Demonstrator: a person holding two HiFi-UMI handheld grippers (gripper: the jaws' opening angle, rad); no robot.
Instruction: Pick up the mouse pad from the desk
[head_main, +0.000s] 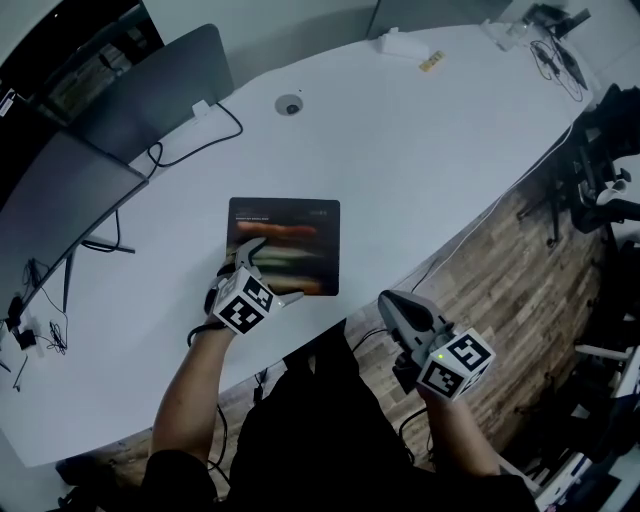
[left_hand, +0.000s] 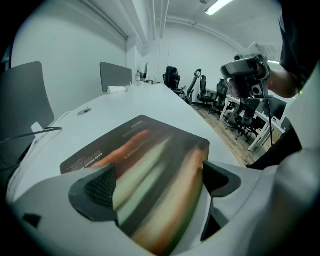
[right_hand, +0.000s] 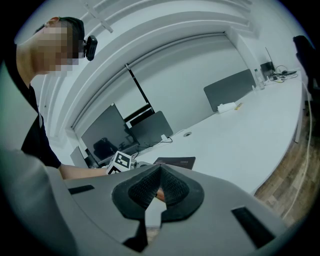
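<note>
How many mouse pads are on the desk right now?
1. The mouse pad lies near the desk's near edge, with the left gripper's open jaws at its near left corner. No other shows, though the desk's ends run out of view.

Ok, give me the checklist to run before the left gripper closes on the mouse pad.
1. Jaws of the left gripper open: ok, wide apart.
2. The mouse pad between them: ok, its near end lies between the jaws.
3. A jaw under the pad's edge: cannot tell.
4. Nothing on the pad: ok; the black cable lies well away on the desk.
5. The right gripper out of the way: ok, shut, empty, held beyond the desk's edge.
</note>
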